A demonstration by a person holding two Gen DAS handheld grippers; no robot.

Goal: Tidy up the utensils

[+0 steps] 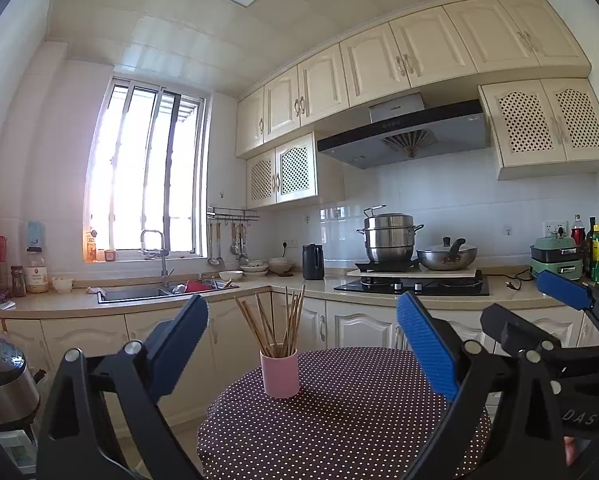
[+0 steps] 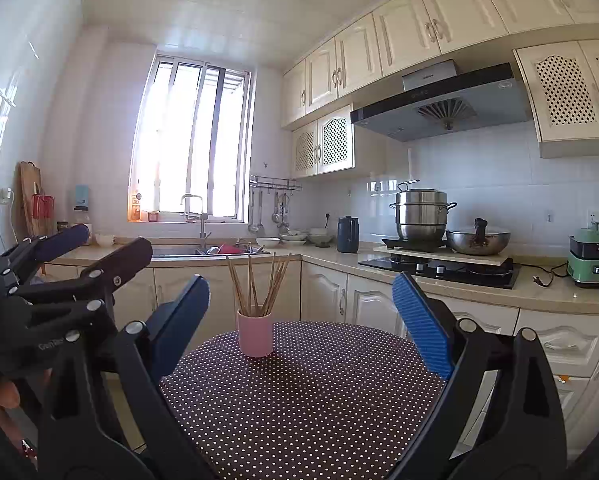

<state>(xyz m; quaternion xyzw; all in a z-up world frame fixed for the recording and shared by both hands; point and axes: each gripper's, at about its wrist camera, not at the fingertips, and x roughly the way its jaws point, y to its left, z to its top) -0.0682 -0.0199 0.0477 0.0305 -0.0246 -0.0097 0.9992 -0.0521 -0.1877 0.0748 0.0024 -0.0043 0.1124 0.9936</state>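
Note:
A pink cup point(image 1: 280, 374) stands upright on a round table with a dark polka-dot cloth point(image 1: 359, 420). Several wooden chopsticks point(image 1: 277, 322) stand in the cup, fanned out. My left gripper point(image 1: 303, 344) is open and empty, held short of the cup, its blue pads either side of it in view. The right wrist view shows the same cup point(image 2: 255, 333), chopsticks point(image 2: 259, 284) and table point(image 2: 311, 392). My right gripper point(image 2: 301, 320) is open and empty, also short of the cup. The right gripper shows at the right of the left wrist view point(image 1: 539, 312); the left gripper shows at the left of the right wrist view point(image 2: 95, 248).
A kitchen counter point(image 1: 307, 284) runs behind the table with a sink point(image 1: 159, 290), bowls, a dark kettle point(image 1: 313, 267), a stove point(image 1: 415, 284) with a steamer pot and a wok. A rice cooker point(image 1: 3, 380) sits left of the table.

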